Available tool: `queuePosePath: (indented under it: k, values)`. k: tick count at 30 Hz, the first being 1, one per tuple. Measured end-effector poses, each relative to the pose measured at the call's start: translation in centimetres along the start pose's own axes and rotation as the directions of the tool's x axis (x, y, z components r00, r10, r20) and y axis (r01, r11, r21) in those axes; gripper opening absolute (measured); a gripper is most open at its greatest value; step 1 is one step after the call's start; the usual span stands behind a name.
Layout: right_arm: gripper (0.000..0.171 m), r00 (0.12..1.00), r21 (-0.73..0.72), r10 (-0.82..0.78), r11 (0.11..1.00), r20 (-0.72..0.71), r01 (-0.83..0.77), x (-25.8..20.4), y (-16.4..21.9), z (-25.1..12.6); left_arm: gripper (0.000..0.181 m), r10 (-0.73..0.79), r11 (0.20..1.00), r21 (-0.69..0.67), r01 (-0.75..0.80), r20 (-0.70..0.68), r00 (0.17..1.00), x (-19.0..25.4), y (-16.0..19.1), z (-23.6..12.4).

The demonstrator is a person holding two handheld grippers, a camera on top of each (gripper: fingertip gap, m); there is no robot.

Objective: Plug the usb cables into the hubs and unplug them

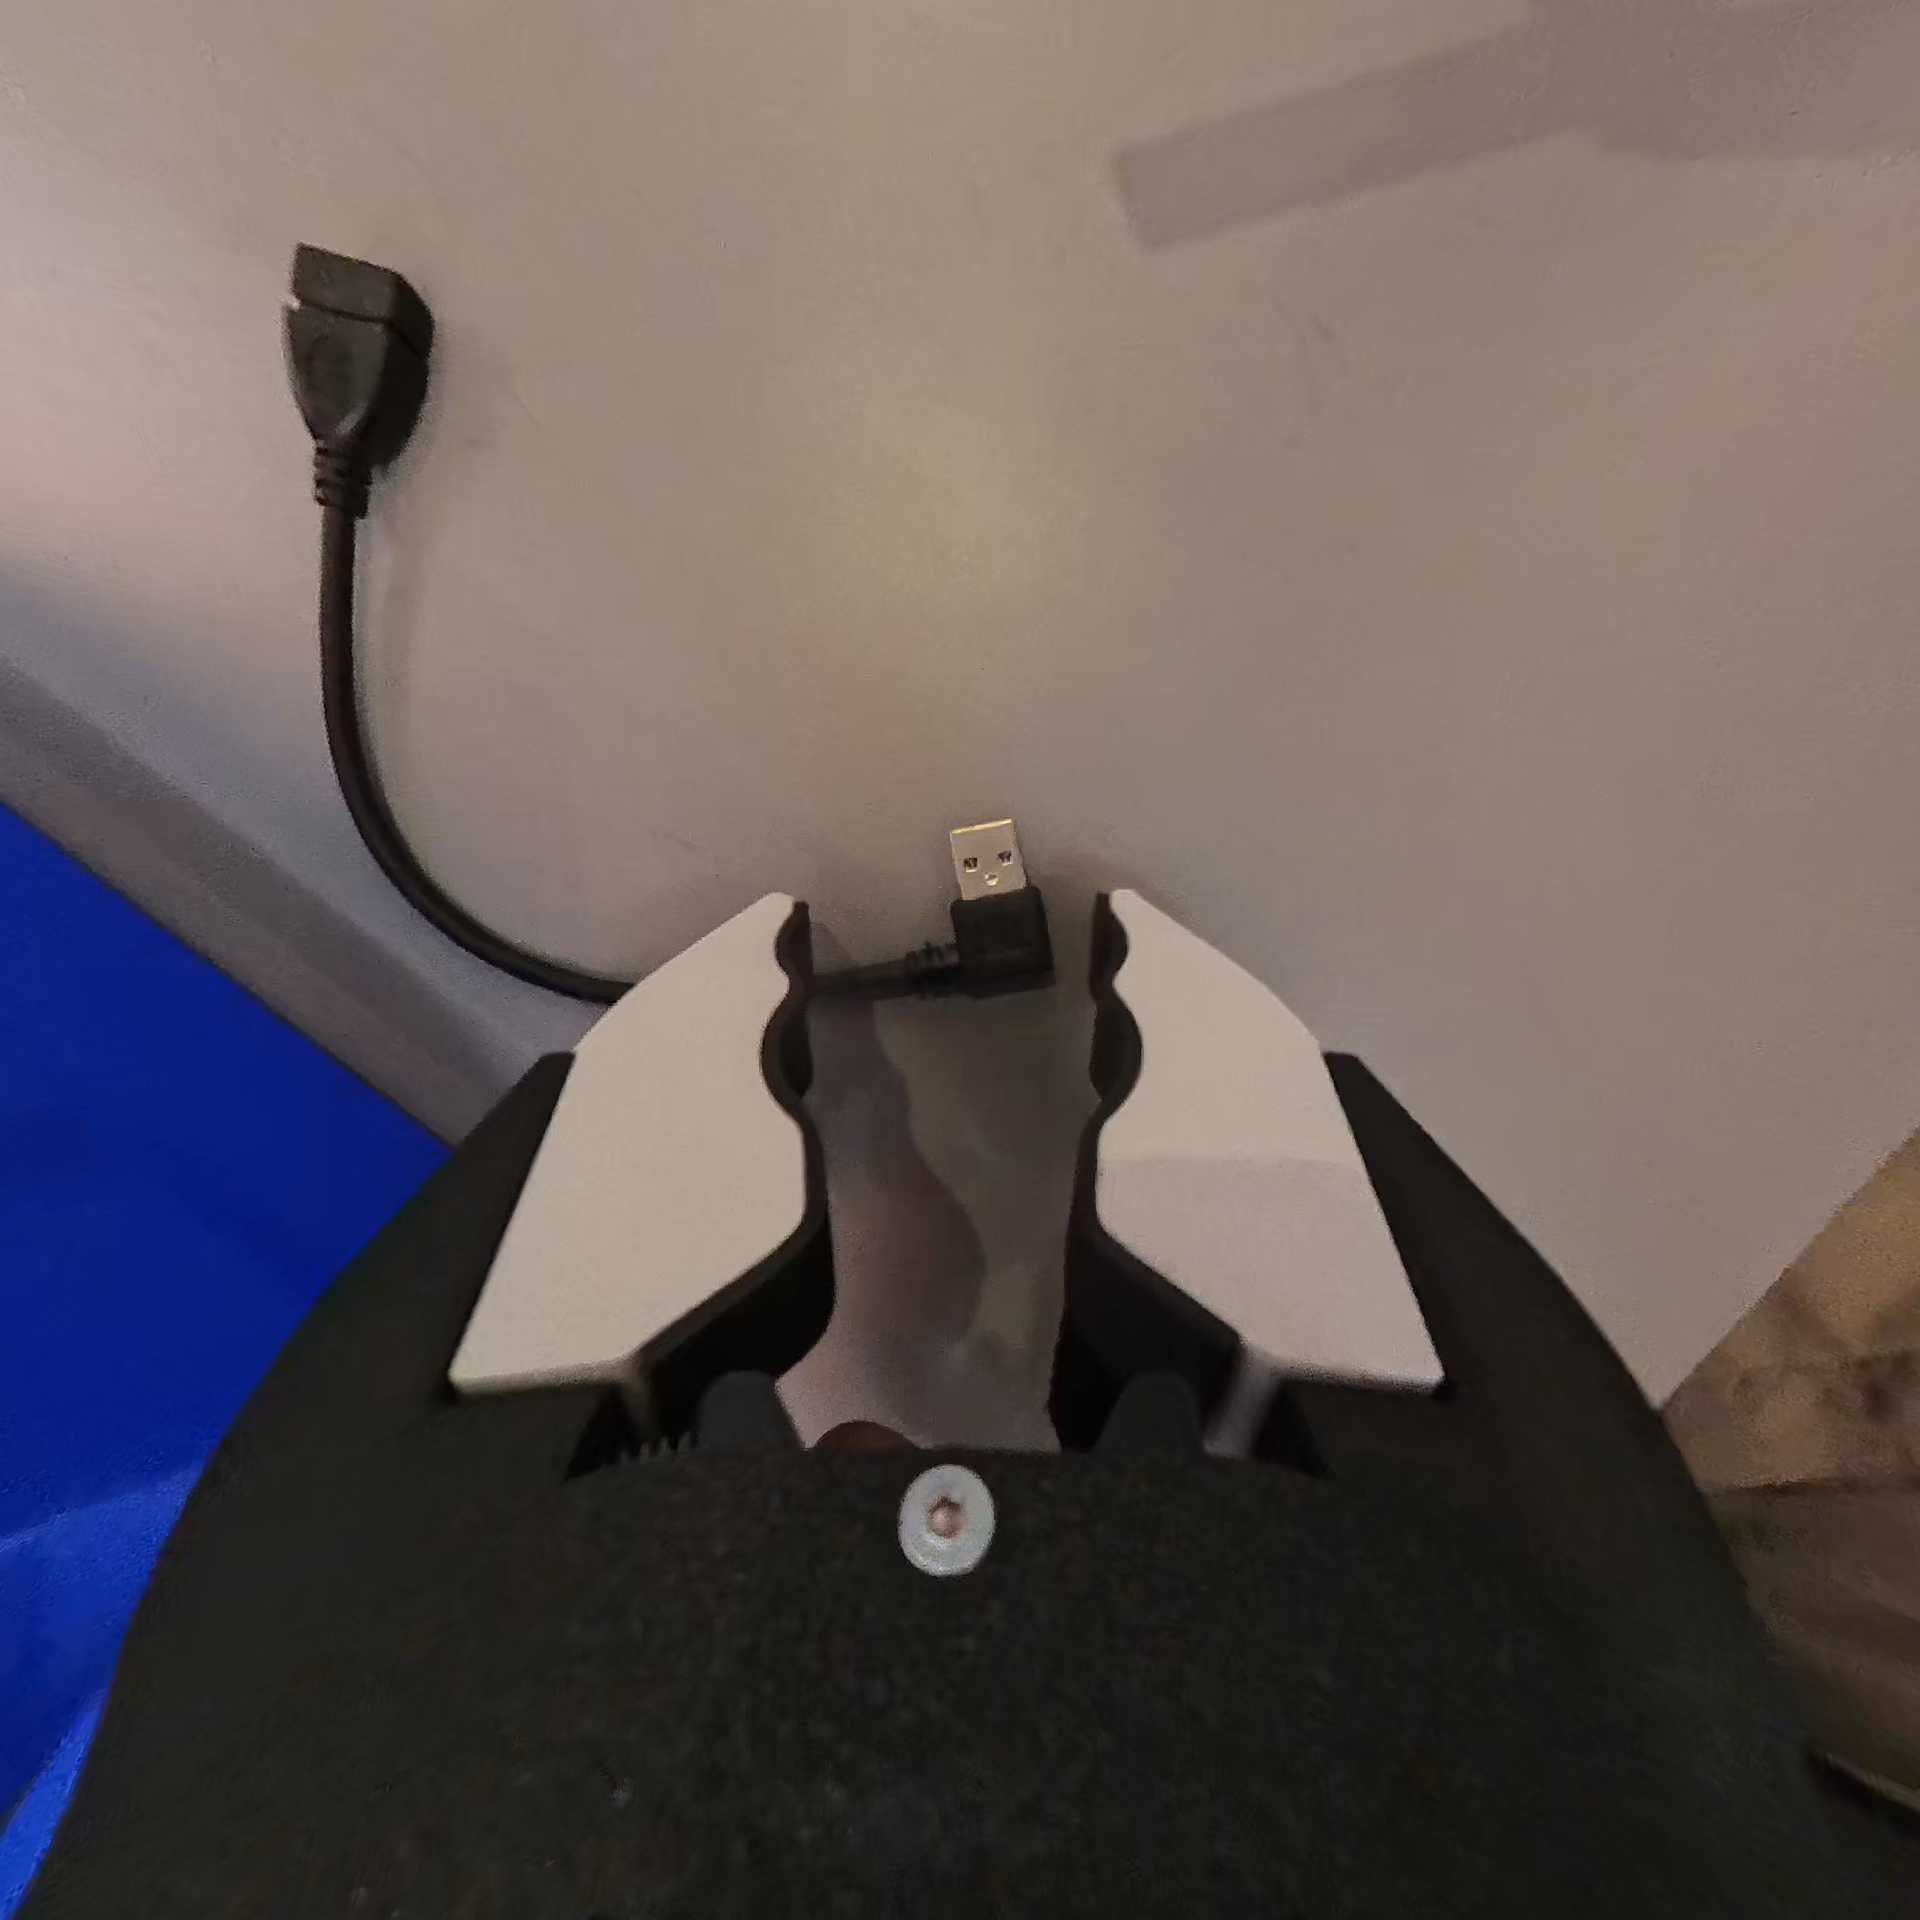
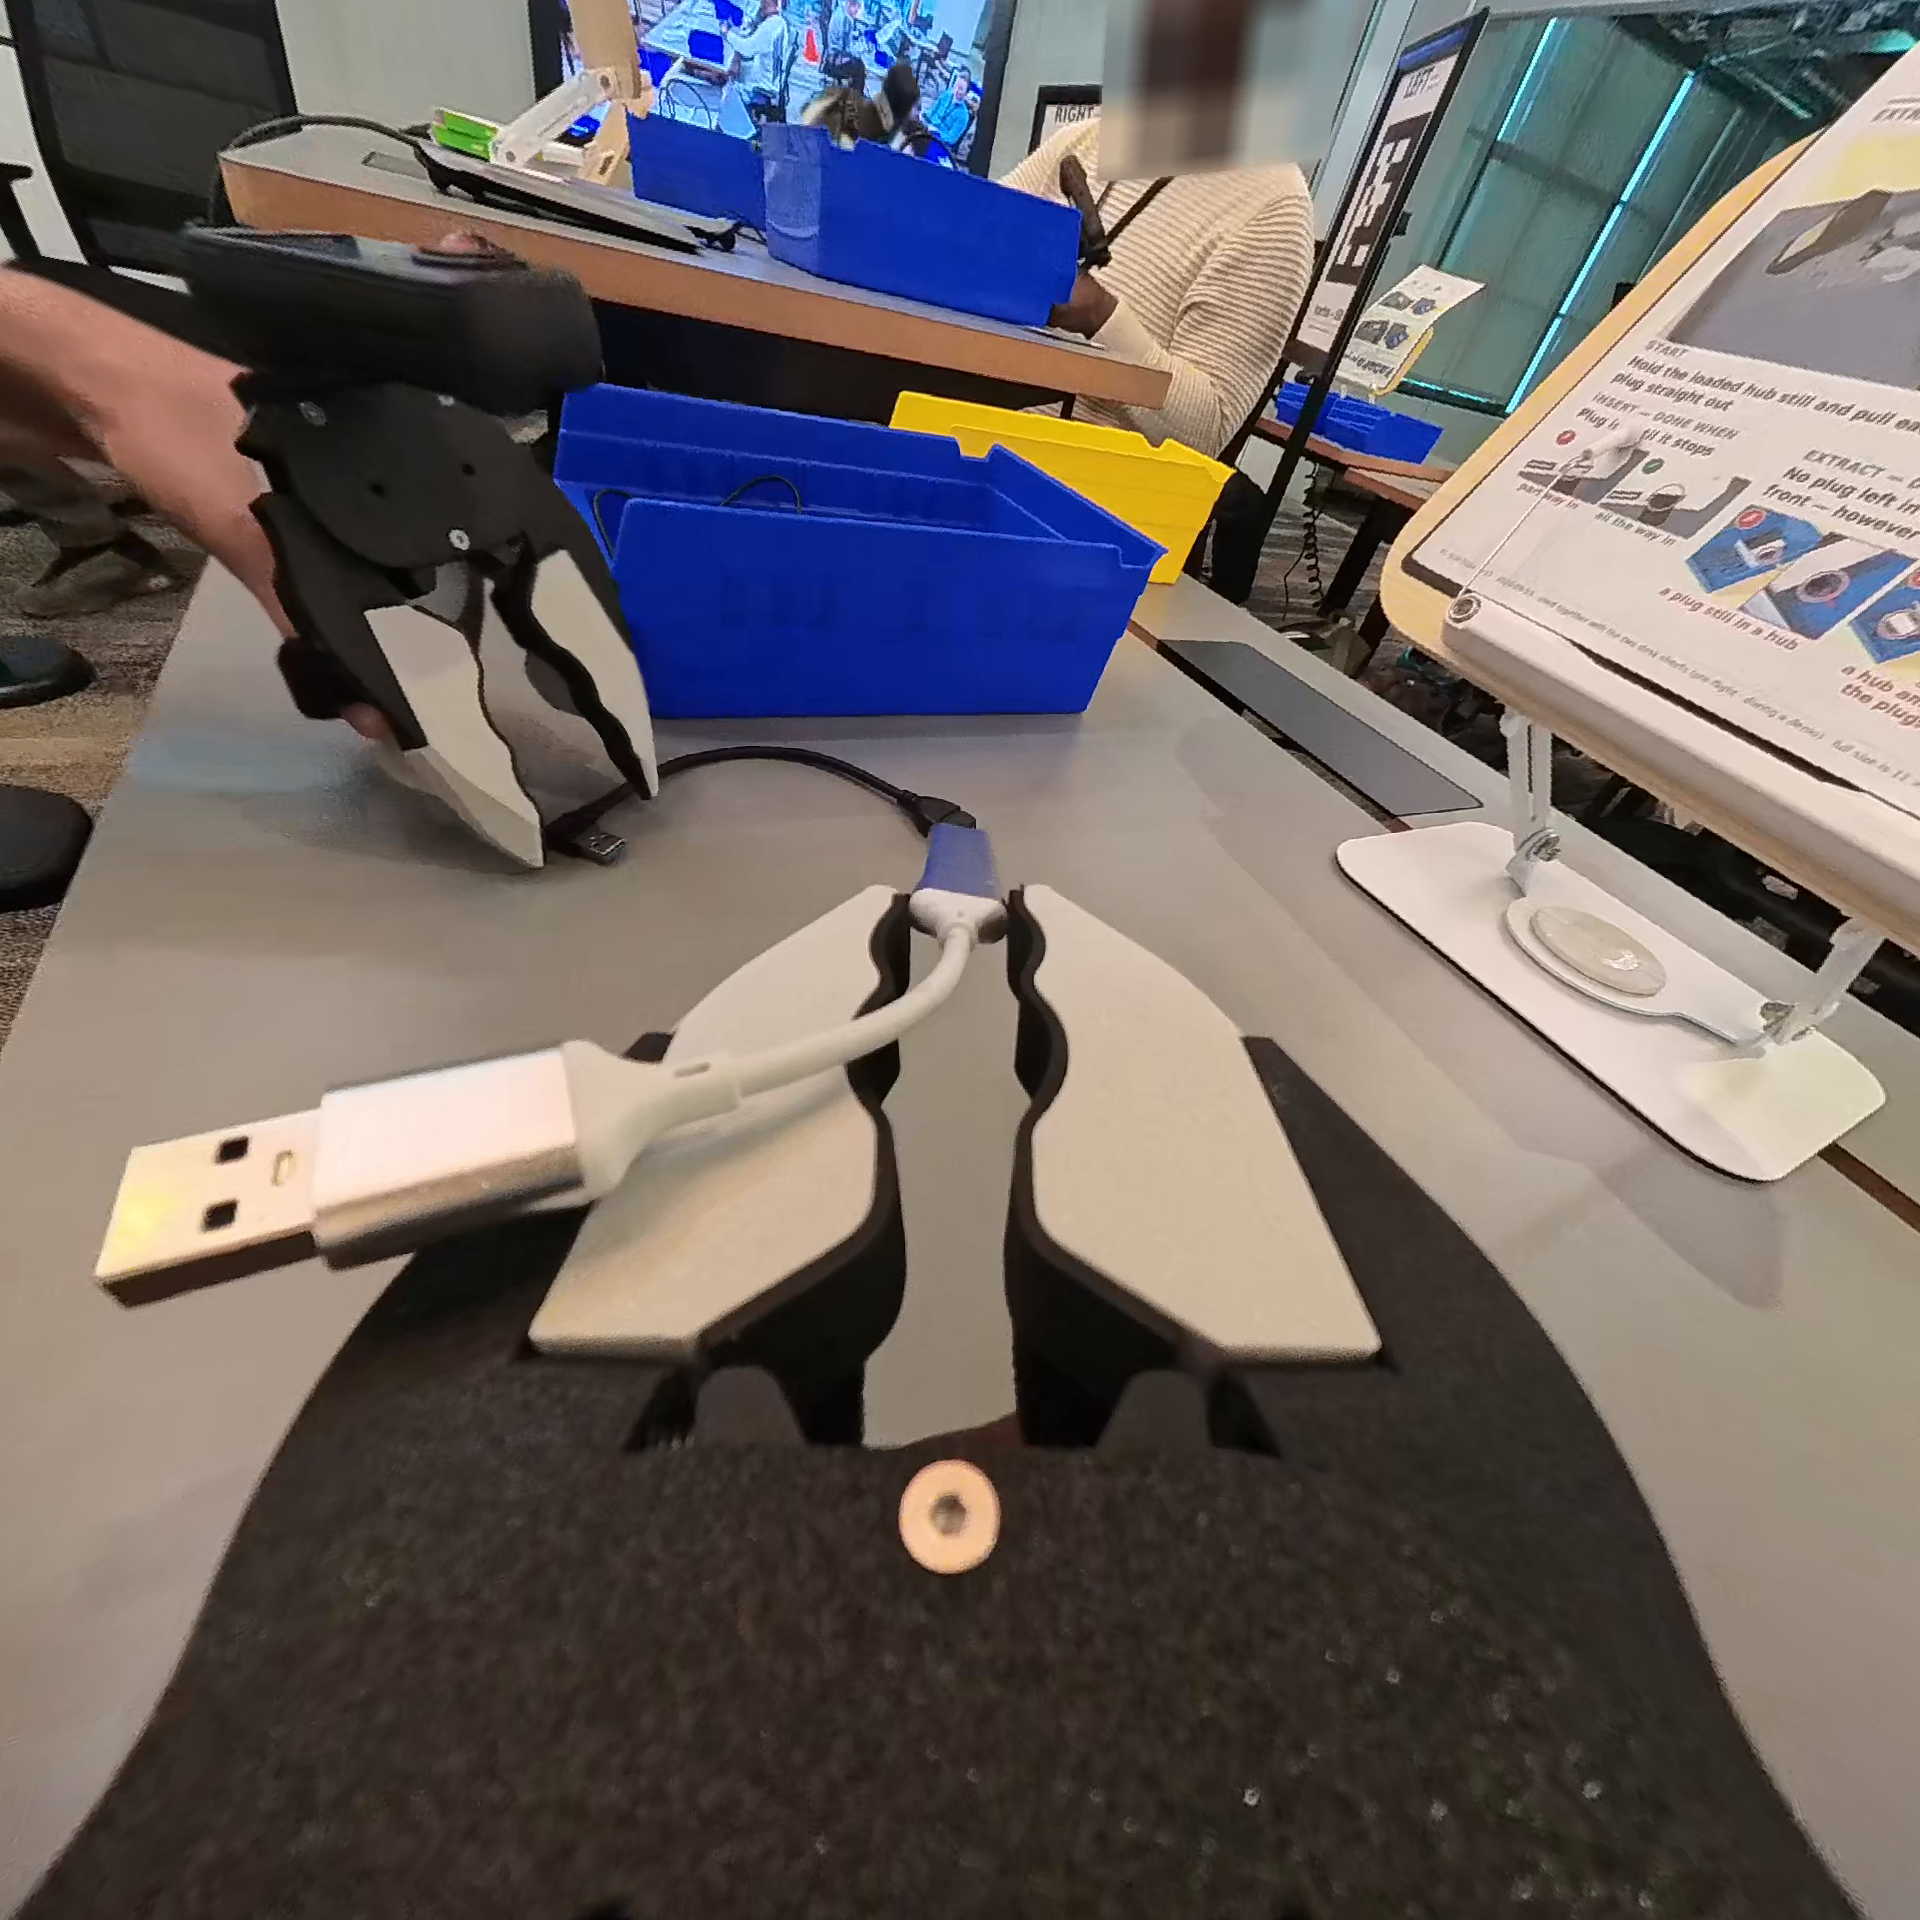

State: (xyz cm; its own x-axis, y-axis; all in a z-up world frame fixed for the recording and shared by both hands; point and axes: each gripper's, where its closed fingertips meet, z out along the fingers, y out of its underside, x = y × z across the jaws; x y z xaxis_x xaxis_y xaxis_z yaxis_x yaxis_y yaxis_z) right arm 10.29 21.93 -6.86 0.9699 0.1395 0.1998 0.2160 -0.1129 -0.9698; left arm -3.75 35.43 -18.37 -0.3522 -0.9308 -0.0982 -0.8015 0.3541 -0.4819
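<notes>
Black cable: we see a short, round, rubbery lead lying on the desk, curving from 10 o'clock down to the middle of the left wrist view.
Angled plug: its right-angle black body with a bare metal tongue lies on the desk between our left fingertips, not touched by either.
Socket end: a chunky black moulded shell with ribbed strain relief, at 10 o'clock, well apart from the plug.
Left gripper: our fingers are spread; white flat plates with wavy black inner edges, on a grainy black body.
White adapter: in the right wrist view we pinch its small white end, which is joined to a blue connector.
White plug: glossy rectangular shell with metal tongue, hanging free at 9 o'clock on a short, thin white lead.
Right gripper: our fingers are pressed onto the white adapter.
Desk: smooth, matte grey.
Blue bin: ribbed plastic, at 12 o'clock beyond the cables.
Stand: white metal base at 3 o'clock carrying a printed sheet.
</notes>
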Motion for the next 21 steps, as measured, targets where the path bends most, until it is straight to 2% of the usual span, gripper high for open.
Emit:
queuePosePath:
  k: [3,6,9,15,18,21]
  values:
    - [0.018,1.0,-0.01,0.0,1.0,0.004,0.0,0.0,0.2,0.1,0.04,0.009,1.0,0.007,-0.008,-0.066,0.998,0.6,0.0,0.1]
    - [0.018,1.0,-0.028,0.002,1.0,0.0,-0.002,0.0,0.5,0.3,0.017,0.026,0.999,0.032,-0.023,-0.093,0.995,1.3,-0.1,0.2]
    - [0.018,0.999,-0.038,0.047,0.998,0.002,-0.047,0.3,0.7,0.4,0.017,0.006,1.0,0.021,-0.004,-0.087,0.996,1.3,-0.2,0.2]
    - [0.018,0.97,-0.002,0.235,0.972,0.057,-0.235,1.0,0.5,0.3,0.016,-0.051,0.999,0.009,0.052,-0.074,0.996,2.2,-1.0,0.4]
    - [0.018,0.953,0.024,0.293,0.955,0.072,-0.295,1.4,0.3,0.1,0.016,-0.11,0.994,0.019,0.111,-0.062,0.992,2.4,-2.9,-0.1]
    - [0.018,0.937,0.049,0.337,0.938,0.087,-0.342,1.8,0.1,-0.1,0.016,-0.174,0.981,0.064,0.183,-0.129,0.976,3.3,-6.3,-1.7]
